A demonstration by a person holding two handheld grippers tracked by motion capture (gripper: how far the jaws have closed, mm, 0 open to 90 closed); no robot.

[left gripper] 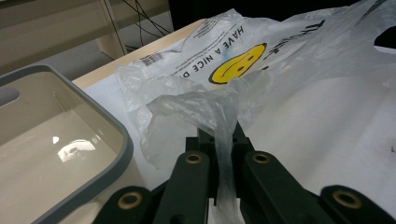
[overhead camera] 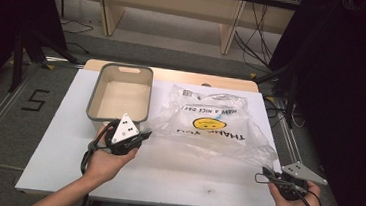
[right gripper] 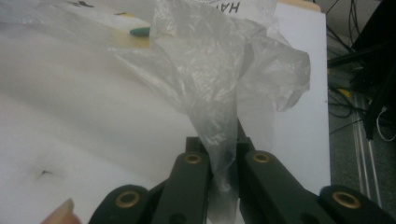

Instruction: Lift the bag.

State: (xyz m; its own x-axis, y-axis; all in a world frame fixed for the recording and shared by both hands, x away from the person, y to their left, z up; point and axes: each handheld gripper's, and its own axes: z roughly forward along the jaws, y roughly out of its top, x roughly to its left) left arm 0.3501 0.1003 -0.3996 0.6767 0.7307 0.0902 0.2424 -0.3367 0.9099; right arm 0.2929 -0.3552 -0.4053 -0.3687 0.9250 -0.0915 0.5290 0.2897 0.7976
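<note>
Both clamped: left gripper (overhead camera: 144, 135) pinches plastic bag (overhead camera: 214, 123) handle, right gripper (overhead camera: 265, 171) pinches the other handle; bag spreads on table (overhead camera: 174, 175) between them, bin (overhead camera: 101, 111) just beyond left gripper.

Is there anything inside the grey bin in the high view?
No, the grey bin shows only its bare beige floor, and the plastic bag lies beside it on the table.

I see a clear plastic bag (overhead camera: 214, 126) with a yellow smiley face, spread crumpled mid-tabletop, its near left and right handles lifted taut.
</note>
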